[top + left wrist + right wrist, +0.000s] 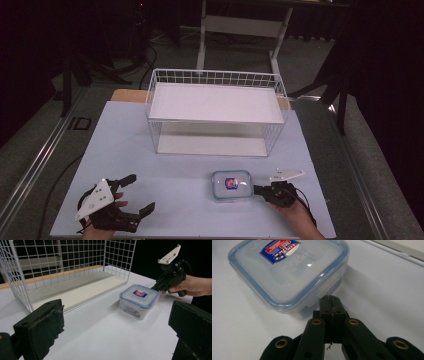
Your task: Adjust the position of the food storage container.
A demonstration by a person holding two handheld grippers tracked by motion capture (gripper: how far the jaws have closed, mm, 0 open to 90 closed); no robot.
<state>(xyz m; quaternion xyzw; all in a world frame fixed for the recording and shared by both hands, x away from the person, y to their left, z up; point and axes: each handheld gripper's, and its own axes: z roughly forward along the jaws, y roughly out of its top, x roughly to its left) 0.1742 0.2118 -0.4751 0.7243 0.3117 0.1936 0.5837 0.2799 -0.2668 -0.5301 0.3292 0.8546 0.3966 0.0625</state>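
Nearest to the high cam are the 2 grippers, one in each hand, at the near edge of the white table. The left gripper is at the near left corner, its jaws spread wide apart, w/ nothing between them and touching nothing; in the left gripper view its 2 black pads stand far apart at the bottom corners. The right gripper is at the near right, held by the person's hand, and its jaws are pressed together, w/ no gap seen in the right gripper view. I see nothing pinched between them. The closed tips sit right at the side of the container, approx. at the rim of its lid; if they really touch the plastic I cannot tell for sure. Count of things: 1 container, square, clear plastic w/ a blue-rimmed lid and 1 red-blue label on top; some small dark contents show through the wall in the left gripper view but I cannot identify them. The container stands flat on the table, in front of the rack and apart from it, toward the right side. There is 1 white wire rack w/ 2 white shelves, 1 upper and 1 lower, at the far middle of the table.
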